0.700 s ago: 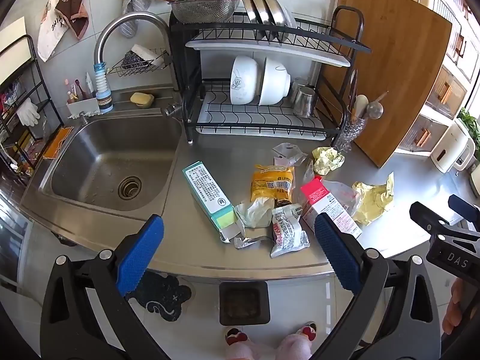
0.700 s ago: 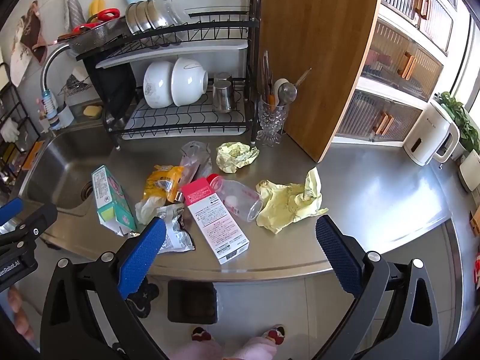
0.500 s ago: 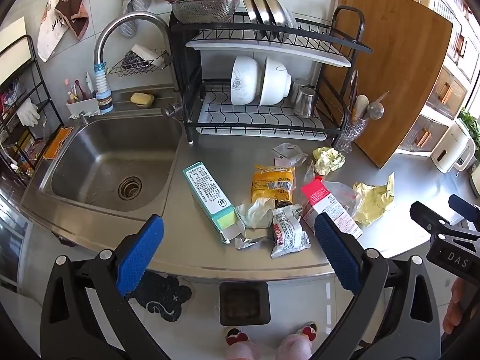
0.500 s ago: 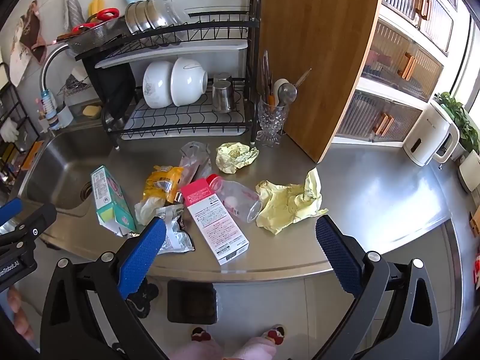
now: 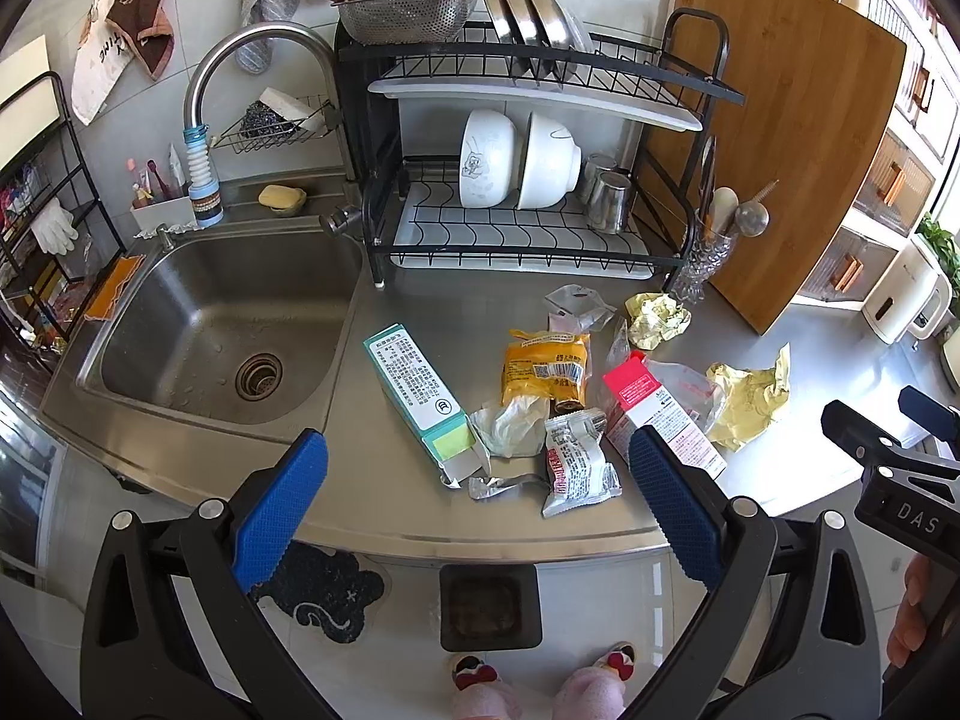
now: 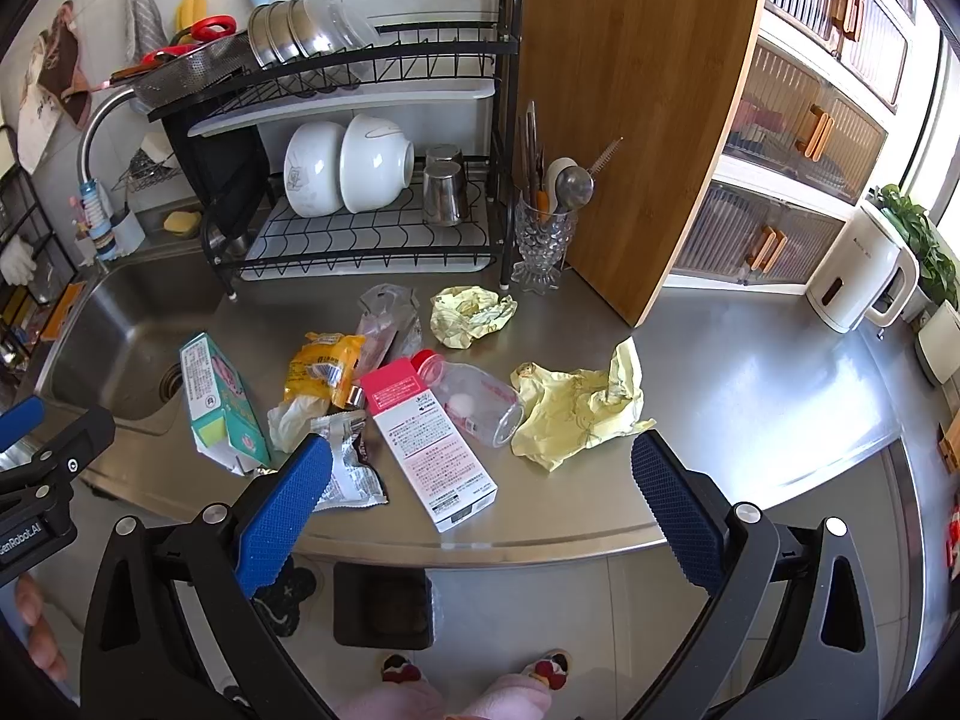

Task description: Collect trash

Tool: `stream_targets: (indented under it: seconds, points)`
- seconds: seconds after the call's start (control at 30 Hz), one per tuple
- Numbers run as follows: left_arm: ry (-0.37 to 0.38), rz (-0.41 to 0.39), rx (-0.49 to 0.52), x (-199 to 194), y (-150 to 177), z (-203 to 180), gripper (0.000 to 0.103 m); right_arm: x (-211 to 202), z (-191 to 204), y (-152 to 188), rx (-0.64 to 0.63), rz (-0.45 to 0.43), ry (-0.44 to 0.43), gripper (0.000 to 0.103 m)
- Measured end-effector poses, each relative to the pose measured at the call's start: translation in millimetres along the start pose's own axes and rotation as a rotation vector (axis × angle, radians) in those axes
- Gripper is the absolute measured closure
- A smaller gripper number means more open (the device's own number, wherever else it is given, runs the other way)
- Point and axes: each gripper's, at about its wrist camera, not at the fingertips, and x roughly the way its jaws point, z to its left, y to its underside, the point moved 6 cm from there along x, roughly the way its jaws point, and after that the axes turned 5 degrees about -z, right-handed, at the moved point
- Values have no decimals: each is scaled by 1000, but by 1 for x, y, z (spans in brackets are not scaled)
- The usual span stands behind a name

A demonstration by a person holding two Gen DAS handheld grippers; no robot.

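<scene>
left wrist view first: the left gripper hangs over the front edge of the steel counter with its blue pads spread wide apart and nothing between them. right wrist view shows the right gripper the same way, jaws fully apart and empty, also above the front edge and tilted down toward the trash.

just past the front edge lie a silver wrapper with red print and a white box with a pink end, the box reaching almost to the edge. left of them, nearer the sink, sits a teal carton with its open flap toward the front. a white crumpled tissue touches the carton's open end, and an orange packet lies behind it. a clear bottle with a red cap rests against the pink box, with a flattened yellow paper to its right. toward the back edge, by the dish rack, are a yellow paper ball and a clear plastic bag.

below the counter edge a dark bin stands on the floor.
</scene>
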Motion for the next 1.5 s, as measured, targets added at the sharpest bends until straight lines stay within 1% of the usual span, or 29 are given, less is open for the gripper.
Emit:
stream_targets:
  seconds: [1.5]
  points:
    - [-4, 0, 10, 2, -3, 0, 8, 0, 0, -6, 1, -3, 1, 3]
